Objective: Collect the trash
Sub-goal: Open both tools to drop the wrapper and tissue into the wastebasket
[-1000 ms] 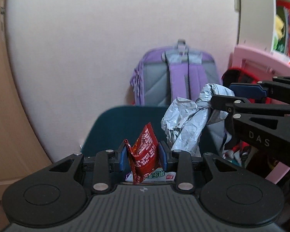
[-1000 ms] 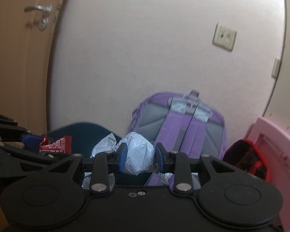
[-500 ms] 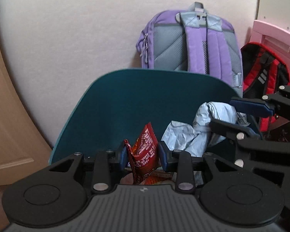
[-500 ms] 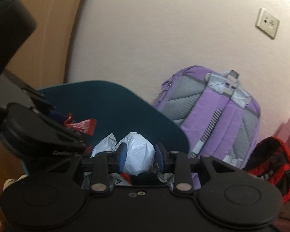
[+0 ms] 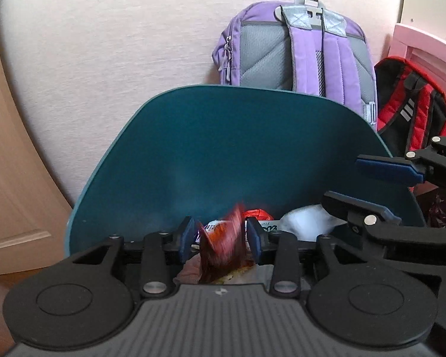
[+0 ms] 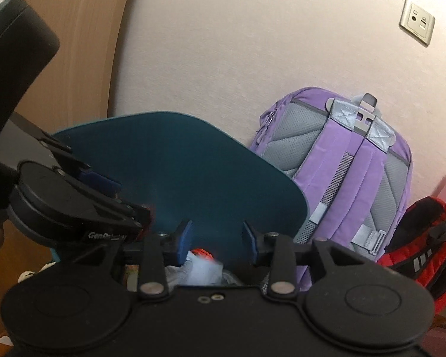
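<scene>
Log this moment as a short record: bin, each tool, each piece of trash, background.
bin: teal bin, lid up, trash inside
left tool: jaws just opening, pads off the wrapper
red wrapper: blurred, between the left pads, over the bin
right tool: jaws just opening, nothing between the pads
silver wrapper: crumpled, below the right tool, in the bin
background: purple backpack, red backpack, both by the wall

Teal bin (image 5: pixel 252 148) w/ wrappers; backpacks on floor behind.
</scene>
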A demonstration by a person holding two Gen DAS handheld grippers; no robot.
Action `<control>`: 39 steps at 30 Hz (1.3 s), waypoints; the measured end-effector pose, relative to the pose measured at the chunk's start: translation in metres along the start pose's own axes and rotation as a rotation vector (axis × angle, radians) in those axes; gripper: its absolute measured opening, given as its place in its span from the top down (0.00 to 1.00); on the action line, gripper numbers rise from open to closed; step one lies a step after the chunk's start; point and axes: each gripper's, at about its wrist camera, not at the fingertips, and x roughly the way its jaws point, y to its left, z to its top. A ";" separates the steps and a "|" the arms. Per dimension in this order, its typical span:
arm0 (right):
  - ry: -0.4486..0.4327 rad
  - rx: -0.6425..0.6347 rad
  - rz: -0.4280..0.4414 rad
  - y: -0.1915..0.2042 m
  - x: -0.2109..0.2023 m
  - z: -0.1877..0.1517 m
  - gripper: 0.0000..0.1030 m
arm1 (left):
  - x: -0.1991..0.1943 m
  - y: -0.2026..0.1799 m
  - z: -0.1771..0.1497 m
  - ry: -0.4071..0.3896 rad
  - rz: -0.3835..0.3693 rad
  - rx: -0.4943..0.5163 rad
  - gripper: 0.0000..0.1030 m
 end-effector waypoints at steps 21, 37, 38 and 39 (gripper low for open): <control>-0.116 0.110 -0.007 -0.006 -0.140 0.006 0.29 | -0.143 -0.023 -0.019 -0.147 0.006 0.025 0.24; -0.183 0.155 0.058 0.031 -0.249 -0.029 0.02 | -0.250 -0.031 -0.086 -0.210 -0.013 0.039 0.19; -0.180 0.157 0.067 0.034 -0.251 -0.034 0.02 | -0.253 -0.030 -0.092 -0.209 -0.014 0.038 0.18; -0.177 0.159 0.076 0.037 -0.253 -0.039 0.01 | -0.256 -0.030 -0.099 -0.208 -0.013 0.036 0.18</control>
